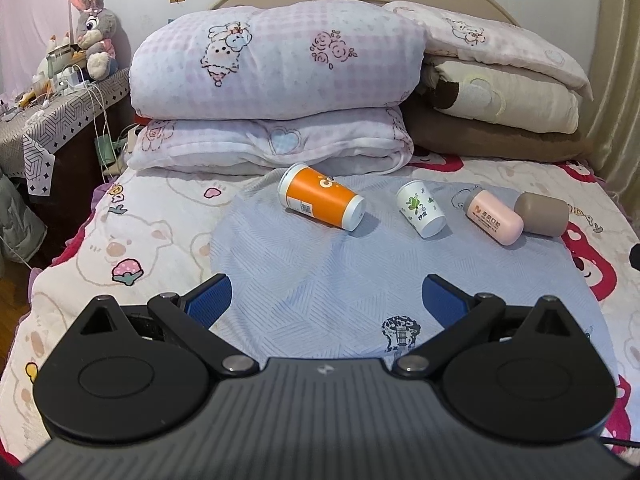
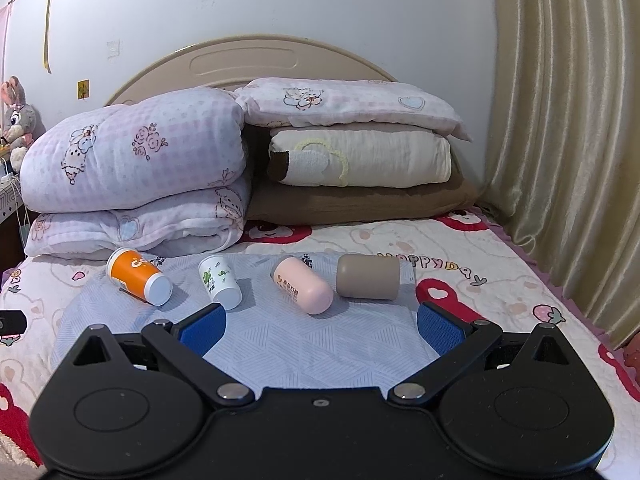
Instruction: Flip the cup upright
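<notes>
Left wrist view shows the bed (image 1: pixel 132 240) with folded quilts (image 1: pixel 276 64) stacked at its head, and a pale blue cloth (image 1: pixel 304 264) spread over the sheet as the working patch. Four cups lie on their sides in a row along the far edge of that cloth, none upright yet. The orange cup (image 1: pixel 322 201) is at the cloth's left end, its closed base turned toward the camera; next along sits the small white cup (image 1: pixel 421 209), then the pink cup (image 1: pixel 495 219), and the brown cup (image 1: pixel 542 213) touches the pink one at the cloth's right end. From the right wrist view the same row reads orange cup (image 2: pixel 139 276), white cup (image 2: pixel 220 282), pink cup (image 2: pixel 303 285), brown cup (image 2: pixel 368 277). The left gripper (image 1: pixel 326 300) hovers over the near part of the cloth, level and pointed at the row, fingers spread wide and holding nothing; the right gripper (image 2: pixel 320 322) sits likewise, fingers wide and empty, roughly facing the pink and brown cups. Judging from this, the step in hand is the approach. It would go best by closing across a cup's side wall near its middle, gently so paper does not crush, then rotating the wrist until the base sets flat, since the soft bedding may let it tip.
</notes>
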Demonstrator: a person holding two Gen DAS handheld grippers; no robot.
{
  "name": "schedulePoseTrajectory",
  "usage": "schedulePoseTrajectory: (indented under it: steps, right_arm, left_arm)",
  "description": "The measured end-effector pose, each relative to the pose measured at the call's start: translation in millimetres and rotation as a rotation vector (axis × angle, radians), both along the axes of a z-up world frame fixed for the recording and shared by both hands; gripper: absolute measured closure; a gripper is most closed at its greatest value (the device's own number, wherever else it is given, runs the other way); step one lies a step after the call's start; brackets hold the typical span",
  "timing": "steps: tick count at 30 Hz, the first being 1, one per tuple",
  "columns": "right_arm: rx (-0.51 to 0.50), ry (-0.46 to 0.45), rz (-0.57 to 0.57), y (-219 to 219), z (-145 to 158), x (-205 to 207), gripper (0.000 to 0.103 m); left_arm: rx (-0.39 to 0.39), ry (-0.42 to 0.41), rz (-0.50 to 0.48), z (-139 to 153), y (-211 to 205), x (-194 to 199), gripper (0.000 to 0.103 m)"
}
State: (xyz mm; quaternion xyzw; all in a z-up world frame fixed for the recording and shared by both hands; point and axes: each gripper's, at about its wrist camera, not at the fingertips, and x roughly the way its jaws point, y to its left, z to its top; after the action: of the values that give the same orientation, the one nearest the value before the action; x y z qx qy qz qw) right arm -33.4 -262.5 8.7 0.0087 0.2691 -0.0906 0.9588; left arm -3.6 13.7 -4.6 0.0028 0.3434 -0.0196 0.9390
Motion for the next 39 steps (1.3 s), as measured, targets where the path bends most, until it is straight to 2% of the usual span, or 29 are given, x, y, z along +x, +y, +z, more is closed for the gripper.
schedulePoseTrajectory:
  steps: [8, 15, 17, 21, 25, 27, 31, 37, 39]
  right_arm:
    - [0.019, 0.013, 0.009, -2.0, -4.4, 1.8, 0.000]
    - [0.137, 0.039, 0.073, -16.9, 2.5, 14.6, 0.000]
    - [0.129, 0.028, 0.104, -15.4, 5.5, 18.3, 0.000]
    - [0.074, -0.001, 0.228, -1.2, 14.1, 28.3, 0.000]
    - [0.078, -0.006, 0.359, 15.8, 20.6, 45.5, 0.000]
    - [0.114, 0.033, 0.479, 22.9, 20.1, 63.4, 0.000]
    - [0.233, 0.126, 0.591, 34.8, 15.7, 101.2, 0.000]
    - [0.214, 0.191, 0.669, 64.7, 17.1, 134.1, 0.001]
    - [0.208, 0.218, 0.699, 75.9, 19.1, 145.6, 0.005]
  left_arm:
    - [-0.024, 0.040, 0.014, -3.2, 5.6, 4.8, 0.000]
    - [-0.034, 0.048, 0.046, 2.6, 17.9, 13.7, 0.000]
    - [-0.034, 0.046, 0.041, 6.0, 21.1, 17.8, 0.000]
    - [-0.063, 0.057, 0.039, 11.9, 28.8, 31.3, 0.000]
    - [-0.113, 0.087, 0.038, 14.2, 41.7, 51.0, 0.000]
    - [-0.130, 0.100, 0.037, 15.0, 48.1, 61.3, 0.000]
    - [-0.157, 0.101, 0.033, 18.0, 61.2, 83.1, 0.000]
    - [-0.187, 0.111, 0.038, 23.3, 77.3, 125.9, 0.001]
    - [-0.197, 0.129, 0.020, 23.2, 79.3, 141.6, 0.002]
